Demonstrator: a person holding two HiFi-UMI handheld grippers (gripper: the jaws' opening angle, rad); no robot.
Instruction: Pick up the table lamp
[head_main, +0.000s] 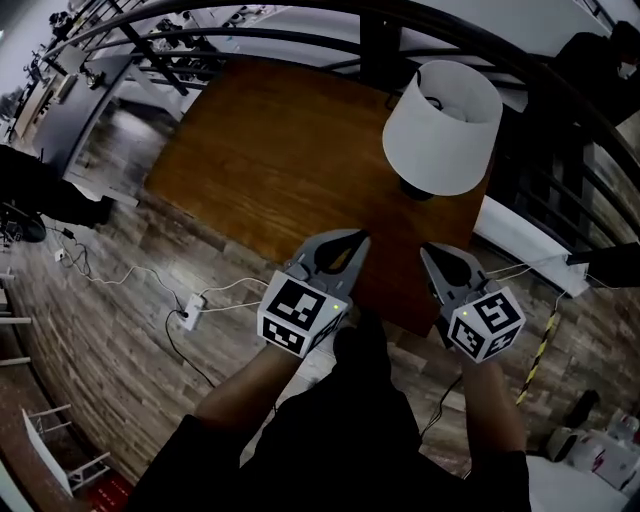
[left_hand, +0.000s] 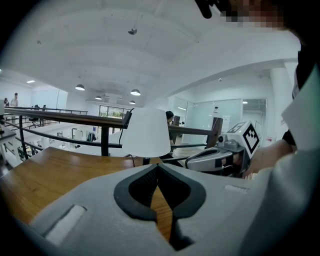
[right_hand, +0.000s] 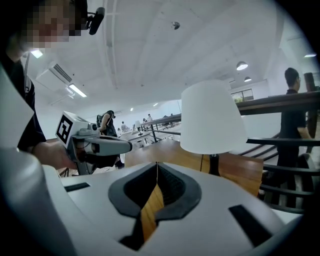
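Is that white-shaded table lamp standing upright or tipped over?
Upright: the white-shaded table lamp stands on the brown wooden table, stem vertical, shade on top.

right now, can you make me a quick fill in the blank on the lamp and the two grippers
The table lamp has a ___ shade.
It stands on a ___ table.
The left gripper and the right gripper both hold nothing, jaws ___.
In the head view the lamp is nearer the ___ gripper.
Missing words: white; wooden; shut; right
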